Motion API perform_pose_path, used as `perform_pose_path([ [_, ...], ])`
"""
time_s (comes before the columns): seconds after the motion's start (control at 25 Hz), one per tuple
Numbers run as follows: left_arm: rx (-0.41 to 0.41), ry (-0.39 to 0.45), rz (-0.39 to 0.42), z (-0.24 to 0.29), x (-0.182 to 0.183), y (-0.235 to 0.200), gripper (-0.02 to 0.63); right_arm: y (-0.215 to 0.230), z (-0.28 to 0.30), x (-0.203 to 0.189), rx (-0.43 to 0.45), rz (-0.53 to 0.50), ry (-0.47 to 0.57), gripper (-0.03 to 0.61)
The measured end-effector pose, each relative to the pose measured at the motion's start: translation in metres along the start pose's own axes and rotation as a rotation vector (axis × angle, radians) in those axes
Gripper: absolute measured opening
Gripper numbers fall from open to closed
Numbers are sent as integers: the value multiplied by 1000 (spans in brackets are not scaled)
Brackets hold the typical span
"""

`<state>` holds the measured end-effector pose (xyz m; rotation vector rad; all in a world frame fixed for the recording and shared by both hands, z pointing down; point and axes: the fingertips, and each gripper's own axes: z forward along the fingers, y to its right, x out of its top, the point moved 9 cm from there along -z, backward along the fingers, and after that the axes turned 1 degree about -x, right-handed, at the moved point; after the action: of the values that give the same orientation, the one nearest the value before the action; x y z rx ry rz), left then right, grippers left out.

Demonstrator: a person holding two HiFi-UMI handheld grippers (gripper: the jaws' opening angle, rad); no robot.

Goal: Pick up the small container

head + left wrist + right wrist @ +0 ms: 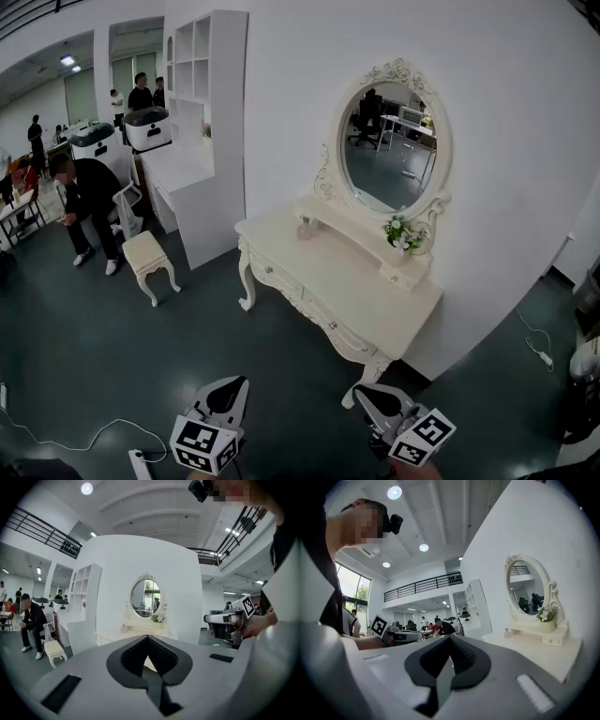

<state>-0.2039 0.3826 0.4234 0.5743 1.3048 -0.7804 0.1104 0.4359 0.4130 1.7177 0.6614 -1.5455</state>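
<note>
Facing the dresser point(356, 281) with left gripper point(237, 382) and right gripper point(362, 393) both closed tight, empty; well apart from the container point(307, 228), twelve o'clock, tabletop's left end, neither clearly nearer.

dressing table point(361, 286): cream painted wood, smooth; mirror point(389, 150): glossy glass; floor point(94, 356): semi-gloss; small container point(307, 229): translucent

Left claw point(228, 394) and right claw point(373, 401): pale grey shells, black ribbed pads point(161, 654). Behind each, a white cube point(204, 444) with black square markers.
</note>
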Motion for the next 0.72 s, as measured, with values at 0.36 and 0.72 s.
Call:
perform_pose_path([
  [0.36,46,31,-21,-27,-4,53,5,-18,-62,1,23,-25,19,8],
  [0.72,72,10,-17,-41,-9,95,5,-16,-99,2,50,-40,7,8],
])
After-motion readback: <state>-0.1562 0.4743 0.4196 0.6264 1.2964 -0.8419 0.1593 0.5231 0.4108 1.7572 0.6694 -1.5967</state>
